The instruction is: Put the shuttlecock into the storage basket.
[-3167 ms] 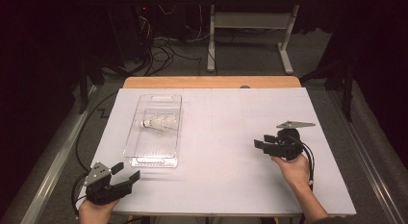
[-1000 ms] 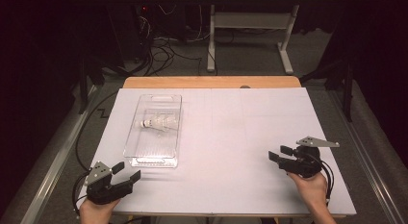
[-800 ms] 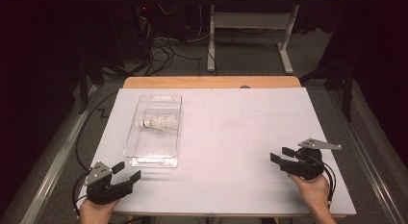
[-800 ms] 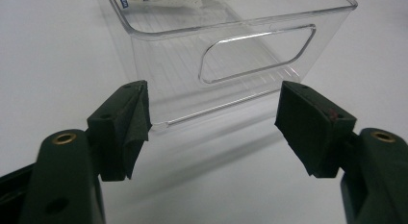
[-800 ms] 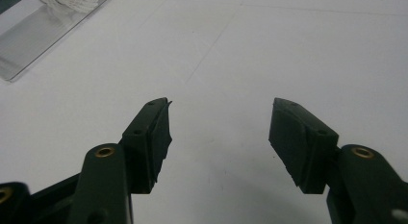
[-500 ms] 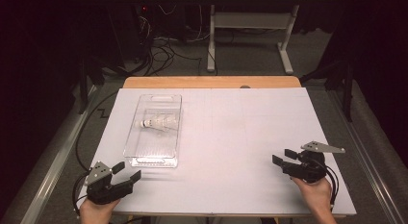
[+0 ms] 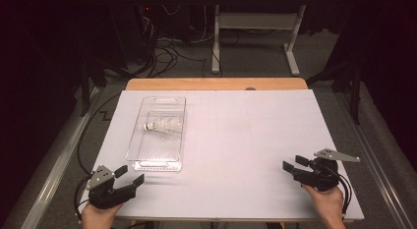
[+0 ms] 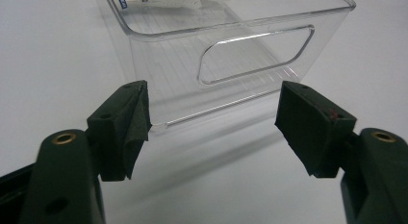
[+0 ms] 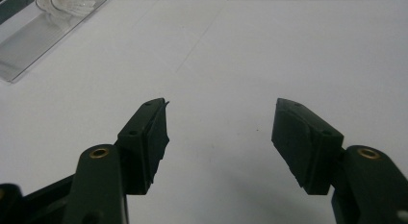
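— Shuttlecock (image 7: 162,126): where?
— Lying on its side inside the clear plastic bin (image 7: 139,145), in the far half of it, cork end toward the table's left edge, feathers toward the right. Seen again at the top left of the right gripper view (image 9: 67,3), well away from those jaws.

— And the bin?
— Standing on the left half of the white table (image 7: 236,140), long side running from the near edge toward the far edge, closer to the left edge than to the middle. Near end wall with a slot handle (image 8: 257,53), facing the left gripper.

— Left gripper (image 7: 129,177)?
— Held in a hand (image 7: 101,216) at the near left corner of the table, pointing toward the bin's near end. Jaws spread wide, nothing between them. In the left gripper view (image 8: 214,120), bin wall just beyond the fingertips, not touched; a bare strip of table showing between pads and plastic.

— Right gripper (image 7: 294,165)?
— Held in the other hand (image 7: 327,204) near the near right corner, well apart from the bin, jaws pointing toward the table's left. Jaws wide apart and just now widening a little more, gripping nothing. In the right gripper view (image 9: 221,123), plain white table between the pads.

— Anything else?
— Grey three-cornered plate (image 7: 337,155) on top of the right gripper; black cables trailing from both toward the near edge.
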`<state>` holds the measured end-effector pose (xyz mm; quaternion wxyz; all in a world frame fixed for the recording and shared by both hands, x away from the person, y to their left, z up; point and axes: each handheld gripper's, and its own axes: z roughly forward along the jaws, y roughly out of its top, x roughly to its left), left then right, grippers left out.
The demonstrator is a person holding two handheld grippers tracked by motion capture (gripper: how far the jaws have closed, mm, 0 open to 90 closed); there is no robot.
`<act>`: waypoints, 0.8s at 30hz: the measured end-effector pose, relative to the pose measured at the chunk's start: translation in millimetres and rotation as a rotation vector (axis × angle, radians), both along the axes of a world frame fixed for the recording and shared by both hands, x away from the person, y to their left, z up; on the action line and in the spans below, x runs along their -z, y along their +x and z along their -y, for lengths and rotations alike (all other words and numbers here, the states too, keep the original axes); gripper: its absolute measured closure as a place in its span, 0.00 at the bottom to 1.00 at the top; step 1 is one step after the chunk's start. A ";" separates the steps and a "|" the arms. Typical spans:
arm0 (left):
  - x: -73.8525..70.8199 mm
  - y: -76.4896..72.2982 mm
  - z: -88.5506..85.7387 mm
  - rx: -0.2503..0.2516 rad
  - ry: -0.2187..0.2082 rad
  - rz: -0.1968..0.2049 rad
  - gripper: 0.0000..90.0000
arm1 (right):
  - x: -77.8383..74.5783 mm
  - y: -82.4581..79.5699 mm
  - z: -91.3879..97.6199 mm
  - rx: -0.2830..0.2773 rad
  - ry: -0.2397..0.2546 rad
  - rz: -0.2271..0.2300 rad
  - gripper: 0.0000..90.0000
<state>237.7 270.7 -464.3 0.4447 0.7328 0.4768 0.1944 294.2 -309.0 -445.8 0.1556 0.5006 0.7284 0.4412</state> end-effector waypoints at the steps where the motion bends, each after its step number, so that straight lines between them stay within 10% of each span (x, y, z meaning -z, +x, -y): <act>1: 0.0 -0.1 0.0 0.000 0.000 0.000 0.32 | 0.2 -0.4 0.9 -0.002 0.002 0.000 0.42; 24: 0.3 0.3 -0.1 -0.005 -0.010 0.001 0.32 | 8.2 -18.7 17.4 0.021 0.016 0.017 0.42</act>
